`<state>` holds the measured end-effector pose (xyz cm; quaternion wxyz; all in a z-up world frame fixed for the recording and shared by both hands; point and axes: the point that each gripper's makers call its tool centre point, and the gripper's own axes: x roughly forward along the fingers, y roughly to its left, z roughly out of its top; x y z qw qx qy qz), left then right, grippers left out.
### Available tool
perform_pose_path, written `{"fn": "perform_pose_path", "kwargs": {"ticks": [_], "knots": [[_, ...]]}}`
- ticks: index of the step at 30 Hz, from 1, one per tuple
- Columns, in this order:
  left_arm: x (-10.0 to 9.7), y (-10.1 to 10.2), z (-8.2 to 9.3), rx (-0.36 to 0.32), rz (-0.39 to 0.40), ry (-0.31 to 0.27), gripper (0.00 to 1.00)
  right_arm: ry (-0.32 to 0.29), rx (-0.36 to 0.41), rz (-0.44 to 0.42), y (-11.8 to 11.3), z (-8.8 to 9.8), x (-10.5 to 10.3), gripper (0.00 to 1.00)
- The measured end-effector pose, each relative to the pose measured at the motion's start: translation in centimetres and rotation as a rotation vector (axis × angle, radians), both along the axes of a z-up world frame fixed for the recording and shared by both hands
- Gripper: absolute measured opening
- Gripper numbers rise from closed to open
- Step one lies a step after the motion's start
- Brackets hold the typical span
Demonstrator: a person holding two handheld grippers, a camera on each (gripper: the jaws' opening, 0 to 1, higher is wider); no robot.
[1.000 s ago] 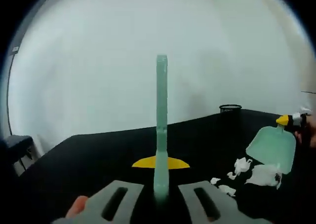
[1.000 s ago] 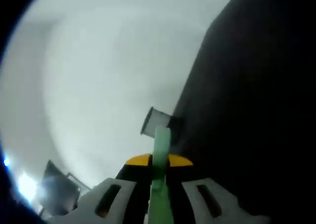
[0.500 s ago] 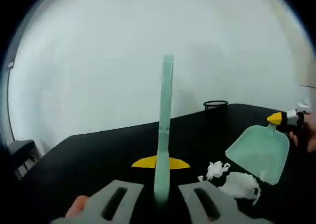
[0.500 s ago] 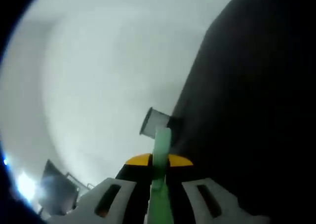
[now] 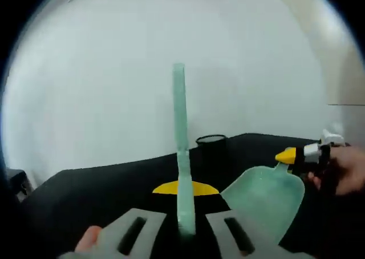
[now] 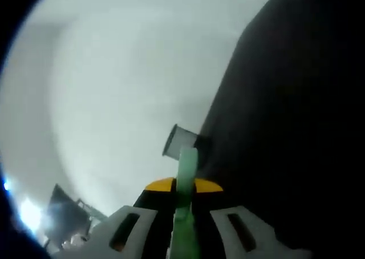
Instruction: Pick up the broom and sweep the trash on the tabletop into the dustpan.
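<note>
In the left gripper view my left tool (image 5: 186, 227) is clamped on the pale green broom handle (image 5: 181, 150), which rises straight up between its jaws against the white wall (image 5: 114, 71). Behind the handle I see the black table (image 5: 102, 185), and at the table's far edge stands a small black mesh cup (image 5: 211, 140), just beside the handle. Near the handle, on the side toward my other hand, the pale green dustpan (image 5: 265, 199) tilts down toward the table. The right tool (image 5: 308, 155) grips its handle end, with a hand (image 5: 348, 170) behind it.

In the right gripper view my right tool (image 6: 183, 225) is closed on the dustpan's green handle (image 6: 183, 213). The mesh cup (image 6: 181, 140) sits at the table (image 6: 296, 128) edge just beyond the handle tip.
</note>
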<state>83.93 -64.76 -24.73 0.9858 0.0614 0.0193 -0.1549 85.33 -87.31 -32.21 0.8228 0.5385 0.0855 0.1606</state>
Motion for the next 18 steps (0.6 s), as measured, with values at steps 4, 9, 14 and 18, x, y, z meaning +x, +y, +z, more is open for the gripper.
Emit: {"fn": "perform_pose_path", "kwargs": {"ticks": [4, 9, 14, 18], "knots": [[-0.1, 6.6, 3.0, -0.020, 0.121, -0.060, 0.00, -0.005, -0.003, 0.001, 0.0, 0.0, 0.0, 0.13], [1.3, 13.0, 1.8, -0.010, 0.230, -0.044, 0.00, -0.012, -0.005, 0.001, 0.1, 0.1, 0.0, 0.13], [3.3, 13.2, -3.8, -0.011, 0.239, 0.113, 0.00, -0.015, 0.001, -0.001, 0.0, 0.1, 0.1, 0.13], [3.7, 11.0, -4.4, -0.047, 0.225, 0.120, 0.01, -0.015, 0.008, 0.001, -0.1, 0.1, 0.2, 0.13]]}}
